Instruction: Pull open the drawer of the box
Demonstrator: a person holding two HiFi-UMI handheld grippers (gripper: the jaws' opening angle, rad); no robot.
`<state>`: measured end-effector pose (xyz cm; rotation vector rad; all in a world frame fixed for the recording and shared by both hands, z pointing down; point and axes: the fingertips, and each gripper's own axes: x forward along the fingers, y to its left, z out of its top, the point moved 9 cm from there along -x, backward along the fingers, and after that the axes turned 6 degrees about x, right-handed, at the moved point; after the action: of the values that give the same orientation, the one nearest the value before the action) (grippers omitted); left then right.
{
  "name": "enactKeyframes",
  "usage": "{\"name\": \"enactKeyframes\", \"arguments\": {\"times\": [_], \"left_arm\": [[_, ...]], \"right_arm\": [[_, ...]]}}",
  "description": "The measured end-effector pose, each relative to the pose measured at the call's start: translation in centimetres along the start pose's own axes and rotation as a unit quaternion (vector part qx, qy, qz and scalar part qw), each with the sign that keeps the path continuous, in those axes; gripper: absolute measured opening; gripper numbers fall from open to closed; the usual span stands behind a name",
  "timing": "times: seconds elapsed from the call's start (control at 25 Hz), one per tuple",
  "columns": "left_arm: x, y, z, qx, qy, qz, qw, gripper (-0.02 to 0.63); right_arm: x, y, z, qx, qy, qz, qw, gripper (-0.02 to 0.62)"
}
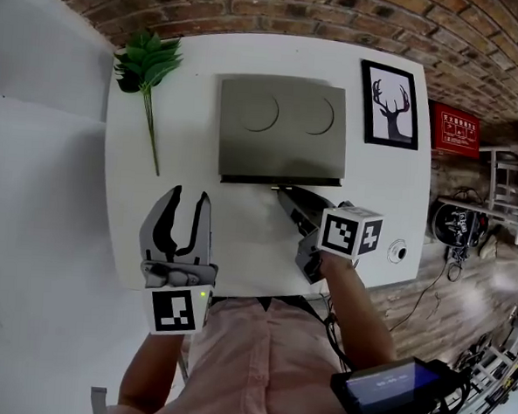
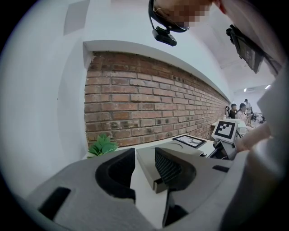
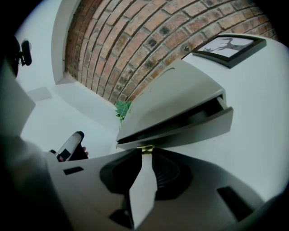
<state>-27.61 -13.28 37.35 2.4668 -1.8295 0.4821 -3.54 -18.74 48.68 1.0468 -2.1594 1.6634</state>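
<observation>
**A:** While the drawer (image 3: 189,128) shows only a thin dark gap, the box (image 1: 281,129) sits mid-table (image 1: 154,213), nearer the brick wall. A small brass handle (image 3: 145,149) sits on the drawer's front.

**B:** Right gripper (image 1: 284,193)?

**A:** Jaws pinched on that handle, tips only.

**B:** Risk?

**A:** It's a thin hold, I judge. A pull angled up or sideways could slip the tips off. Nothing steadies the box, so it may slide with the drawer instead of opening.

**B:** Poses?

**A:** The right gripper slopes down at the box front, with the forearm coming in from the near right. The left gripper (image 1: 190,194) has its jaws spread and nothing between them. It is held near the table's front edge, apart from the box, pointing toward the wall.
</observation>
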Motion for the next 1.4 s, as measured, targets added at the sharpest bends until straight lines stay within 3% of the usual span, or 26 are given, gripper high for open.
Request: {"name": "enactKeyframes", "arguments": {"times": [0.48, 1.4], "left_arm": [[-1.4, -1.8, 0.7, 0.015, -0.018, 0.013, 0.9996, 0.144], [-4.9, -3.7, 0.9, 0.015, -0.013, 0.026, 0.9995, 0.144]], "right_arm": [[-0.9, 0.0, -1.8, 0.008, 0.001, 0.002, 1.0, 0.074], [-1.9, -0.3, -4.5, 0.005, 0.013, 0.012, 1.0, 0.07]]}}
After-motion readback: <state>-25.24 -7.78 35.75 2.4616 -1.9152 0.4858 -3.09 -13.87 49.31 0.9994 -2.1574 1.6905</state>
